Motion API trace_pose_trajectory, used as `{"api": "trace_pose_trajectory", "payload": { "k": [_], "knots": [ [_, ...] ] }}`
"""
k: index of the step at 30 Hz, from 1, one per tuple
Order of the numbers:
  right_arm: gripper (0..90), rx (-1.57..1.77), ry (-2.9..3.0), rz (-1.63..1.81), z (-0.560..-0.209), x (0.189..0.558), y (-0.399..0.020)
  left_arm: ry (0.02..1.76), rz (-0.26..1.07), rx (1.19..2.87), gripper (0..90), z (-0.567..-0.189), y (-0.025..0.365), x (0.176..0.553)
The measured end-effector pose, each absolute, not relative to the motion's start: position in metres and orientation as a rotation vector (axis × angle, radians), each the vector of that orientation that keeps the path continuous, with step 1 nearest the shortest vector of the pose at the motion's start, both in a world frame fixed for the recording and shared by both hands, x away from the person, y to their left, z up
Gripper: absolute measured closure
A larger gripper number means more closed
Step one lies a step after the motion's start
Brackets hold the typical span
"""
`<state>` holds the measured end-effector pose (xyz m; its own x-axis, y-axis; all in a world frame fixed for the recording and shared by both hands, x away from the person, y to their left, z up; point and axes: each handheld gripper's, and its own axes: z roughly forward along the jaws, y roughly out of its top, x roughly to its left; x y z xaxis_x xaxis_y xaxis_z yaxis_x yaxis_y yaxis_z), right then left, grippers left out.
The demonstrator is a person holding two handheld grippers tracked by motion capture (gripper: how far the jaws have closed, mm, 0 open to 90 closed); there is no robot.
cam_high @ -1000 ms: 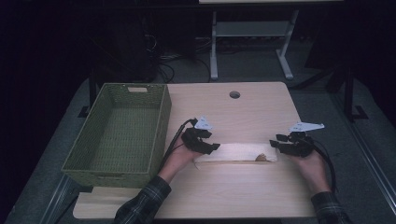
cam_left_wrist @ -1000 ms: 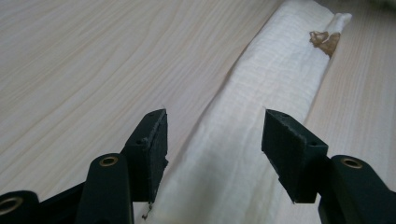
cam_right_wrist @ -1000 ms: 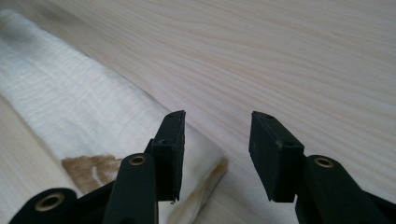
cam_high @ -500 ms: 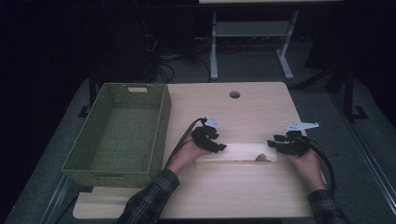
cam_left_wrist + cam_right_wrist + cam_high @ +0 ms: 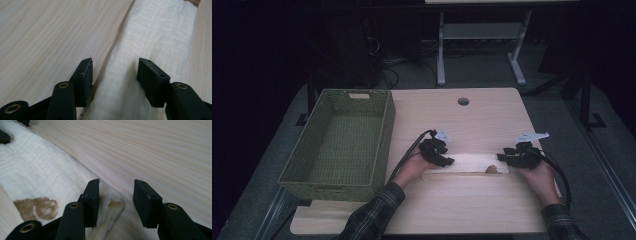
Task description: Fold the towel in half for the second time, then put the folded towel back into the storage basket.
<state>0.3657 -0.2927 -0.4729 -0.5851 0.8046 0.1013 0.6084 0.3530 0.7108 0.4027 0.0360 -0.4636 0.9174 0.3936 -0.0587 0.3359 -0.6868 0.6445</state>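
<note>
- The folded white crinkle-weave cloth with a brown print [image 5: 469, 163] lies flat on the pale wooden bench [image 5: 472, 120], near its front edge.
- Left gripper [image 5: 113, 68]: fingers partly apart, have just been closing, straddling the cloth's fold, pads not pressing.
- Right gripper [image 5: 115, 192]: fingers half-wide around the cloth's corner, no squeeze.
- Pinch both ends evenly before lifting.
- The green woven rectangular basket [image 5: 379, 145] holds nothing.

This is looking like a lab or office workroom: a pale wooden desk [image 5: 472, 115] with a cable hole [image 5: 463, 101] near its far edge is standing on grey carpet [image 5: 557, 115], while loose cables [image 5: 387, 62] and a white metal frame [image 5: 482, 37] are sitting beyond it in dim light.
</note>
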Motion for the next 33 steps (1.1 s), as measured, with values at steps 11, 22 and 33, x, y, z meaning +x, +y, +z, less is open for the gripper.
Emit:
{"api": "trace_pose_trajectory", "payload": {
  "k": [11,22,33],
  "knots": [
    [66.8,1.278,2.373,1.073,-0.473,0.364,-0.292,0.469,0.044,2.398,74.3,-0.462,0.033,0.398],
    [82.8,1.257,2.395,1.096,-0.473,0.362,-0.289,0.488,0.032,2.419,84.1,-0.459,0.031,0.395],
    [84.3,1.247,2.361,1.097,-0.467,0.362,-0.29,0.525,0.017,2.331,84.5,-0.44,0.039,0.387]
  ]
}}
